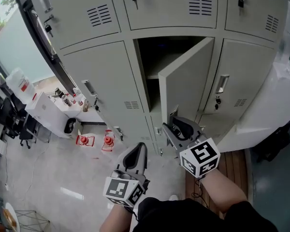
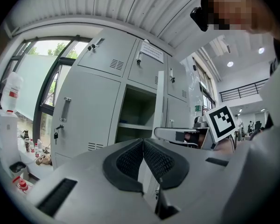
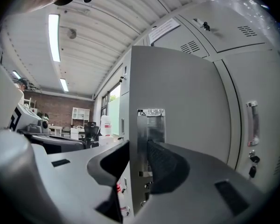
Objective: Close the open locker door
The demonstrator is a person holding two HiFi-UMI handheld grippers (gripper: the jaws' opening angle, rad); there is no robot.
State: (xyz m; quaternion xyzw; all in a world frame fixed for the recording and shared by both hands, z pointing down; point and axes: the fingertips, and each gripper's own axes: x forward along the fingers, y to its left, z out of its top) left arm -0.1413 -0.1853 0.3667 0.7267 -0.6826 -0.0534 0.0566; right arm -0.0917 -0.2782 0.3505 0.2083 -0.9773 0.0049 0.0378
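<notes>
Grey door, pinched at its edge by the right gripper: swing it steadily shut against the locker, holding the left gripper, jaws pressed together, clear

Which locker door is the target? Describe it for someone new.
Start at the grey locker bank ahead. Under the top row, the middle door is the one. It alone stands open, showing a dark compartment with a shelf, and the right gripper's jaws straddle its free edge.
</notes>
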